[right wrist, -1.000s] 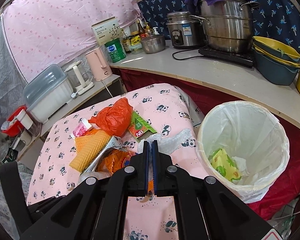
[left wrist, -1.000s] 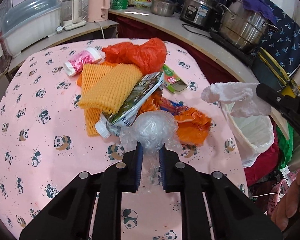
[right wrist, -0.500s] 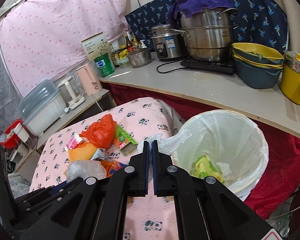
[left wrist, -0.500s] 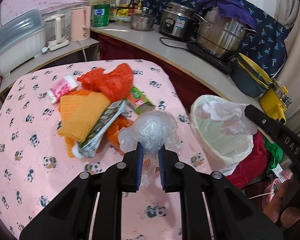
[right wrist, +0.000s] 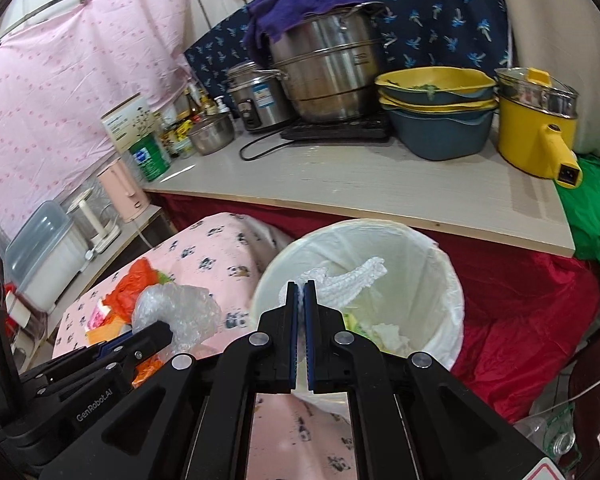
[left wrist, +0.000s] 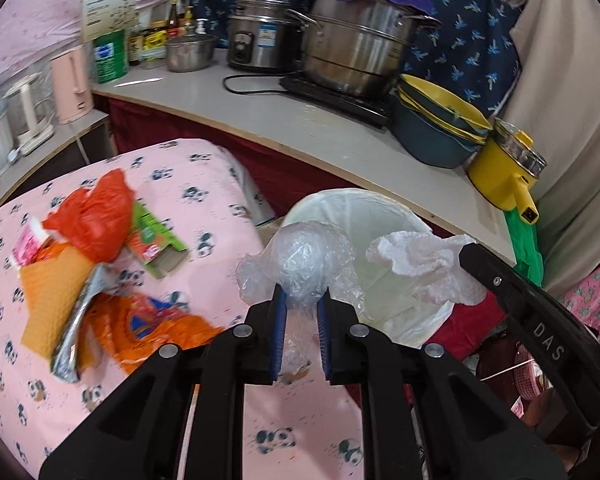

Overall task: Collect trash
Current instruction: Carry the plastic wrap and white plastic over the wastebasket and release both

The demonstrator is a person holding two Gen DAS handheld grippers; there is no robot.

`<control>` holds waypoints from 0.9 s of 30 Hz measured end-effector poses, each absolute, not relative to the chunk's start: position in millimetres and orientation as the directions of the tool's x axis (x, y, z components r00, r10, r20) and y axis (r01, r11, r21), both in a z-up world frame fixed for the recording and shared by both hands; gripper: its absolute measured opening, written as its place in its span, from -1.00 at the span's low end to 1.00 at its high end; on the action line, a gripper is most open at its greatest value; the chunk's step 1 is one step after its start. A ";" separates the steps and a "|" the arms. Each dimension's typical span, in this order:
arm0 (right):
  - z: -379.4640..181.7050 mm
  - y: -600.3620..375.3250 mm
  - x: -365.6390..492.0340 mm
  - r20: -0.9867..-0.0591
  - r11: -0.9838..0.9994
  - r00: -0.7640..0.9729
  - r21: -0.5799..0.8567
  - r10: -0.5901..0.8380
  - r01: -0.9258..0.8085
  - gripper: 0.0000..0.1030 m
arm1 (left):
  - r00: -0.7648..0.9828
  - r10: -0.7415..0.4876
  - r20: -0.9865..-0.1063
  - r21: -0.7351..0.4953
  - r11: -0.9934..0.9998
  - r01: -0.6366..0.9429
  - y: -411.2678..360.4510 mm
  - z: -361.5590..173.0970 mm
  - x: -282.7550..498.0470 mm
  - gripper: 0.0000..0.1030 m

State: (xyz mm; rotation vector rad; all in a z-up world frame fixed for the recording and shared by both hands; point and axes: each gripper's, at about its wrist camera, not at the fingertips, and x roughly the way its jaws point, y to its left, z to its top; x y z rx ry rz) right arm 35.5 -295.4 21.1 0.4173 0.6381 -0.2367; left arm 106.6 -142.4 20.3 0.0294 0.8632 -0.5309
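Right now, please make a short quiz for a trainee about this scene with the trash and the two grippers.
1. True or false: the left gripper is shut on a clear plastic bag.
2. The right gripper holds what? A) white foam net B) an orange bag C) nothing
3. What lines the trash bin?

Key: 1 true; 2 A; 3 a white plastic liner.
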 end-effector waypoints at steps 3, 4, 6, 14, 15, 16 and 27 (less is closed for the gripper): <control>15.9 -307.9 36.0 -0.628 0.882 0.772 0.303 -0.100 0.361 -0.94 | 0.512 -0.446 -0.734 -0.183 0.856 0.483 -161.8 16.0 111.8 -0.73; 14.0 -311.3 36.5 -0.631 0.879 0.769 0.302 -0.105 0.368 -0.94 | 0.509 -0.447 -0.735 -0.179 0.853 0.490 -167.7 14.3 113.2 -0.73; 11.0 -316.8 37.5 -0.636 0.875 0.764 0.302 -0.111 0.379 -0.93 | 0.497 -0.456 -0.739 -0.179 0.843 0.507 -177.9 10.8 116.8 -0.73; -2.4 -332.8 46.6 -0.656 0.859 0.745 0.308 -0.120 0.409 -0.93 | 0.454 -0.468 -0.758 -0.176 0.818 0.548 -207.1 -5.7 131.4 -0.73; -3.2 -333.9 47.6 -0.658 0.858 0.744 0.308 -0.120 0.411 -0.93 | 0.450 -0.469 -0.759 -0.178 0.816 0.551 -209.5 -7.4 133.1 -0.73; -4.2 -334.4 48.3 -0.659 0.857 0.743 0.308 -0.120 0.412 -0.93 | 0.448 -0.469 -0.761 -0.178 0.815 0.552 -212.1 -8.9 134.5 -0.72; -5.9 -341.6 57.3 -0.663 0.852 0.737 0.304 -0.132 0.426 -0.91 | 0.442 -0.478 -0.759 -0.182 0.807 0.561 -221.2 -17.5 141.4 -0.38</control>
